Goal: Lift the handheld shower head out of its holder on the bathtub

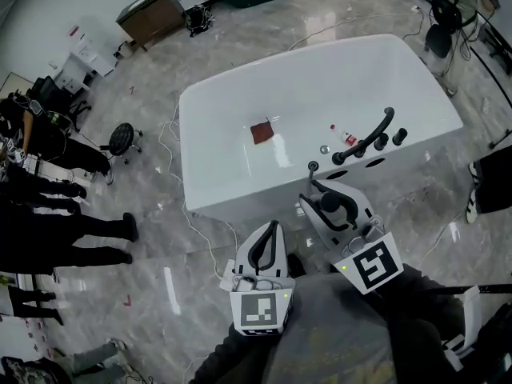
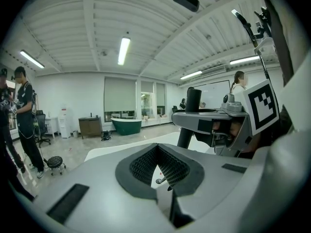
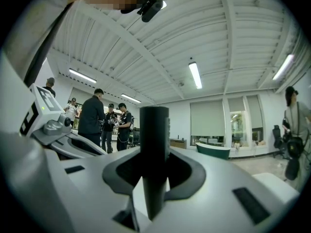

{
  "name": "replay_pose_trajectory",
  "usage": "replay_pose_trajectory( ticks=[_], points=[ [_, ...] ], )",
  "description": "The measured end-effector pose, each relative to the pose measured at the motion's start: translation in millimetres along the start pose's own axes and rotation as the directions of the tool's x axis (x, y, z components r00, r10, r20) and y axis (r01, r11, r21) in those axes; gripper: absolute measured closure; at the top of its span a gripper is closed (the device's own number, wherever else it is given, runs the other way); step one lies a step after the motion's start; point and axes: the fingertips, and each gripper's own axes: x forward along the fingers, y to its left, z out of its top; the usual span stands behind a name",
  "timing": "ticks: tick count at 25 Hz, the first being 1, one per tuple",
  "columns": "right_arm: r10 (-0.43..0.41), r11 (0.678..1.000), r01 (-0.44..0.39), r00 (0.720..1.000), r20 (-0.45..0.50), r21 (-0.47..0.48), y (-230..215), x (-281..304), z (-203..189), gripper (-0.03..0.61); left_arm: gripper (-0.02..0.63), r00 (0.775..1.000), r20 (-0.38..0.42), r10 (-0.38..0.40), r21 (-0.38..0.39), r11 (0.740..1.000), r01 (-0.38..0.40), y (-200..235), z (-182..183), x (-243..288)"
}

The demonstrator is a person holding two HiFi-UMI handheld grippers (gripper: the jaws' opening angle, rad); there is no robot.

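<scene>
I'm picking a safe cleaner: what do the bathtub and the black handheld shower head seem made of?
The bathtub looks glossy white, likely acrylic or enamel, given its smooth, seamless sheen. The handheld shower head looks matte black, coated metal or plastic; it shows hardly any glare.

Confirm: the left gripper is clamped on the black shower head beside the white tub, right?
No: the right gripper is clamped on the black shower head beside the white tub, as the right gripper view shows. The left gripper holds nothing.
</scene>
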Motion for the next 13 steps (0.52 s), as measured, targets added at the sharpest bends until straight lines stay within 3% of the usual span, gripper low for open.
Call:
replay_pose_trajectory(
  ticks=[13],
  points=[
    [0.01, 1.0, -0.01, 1.0, -0.022, -0.001, -7.0, -0.3, -10.5, 0.466, 0.611, 1.0, -0.006, 0.005, -0.008, 1.0, -0.005, -2.5, -9.4, 6.6]
  ],
)
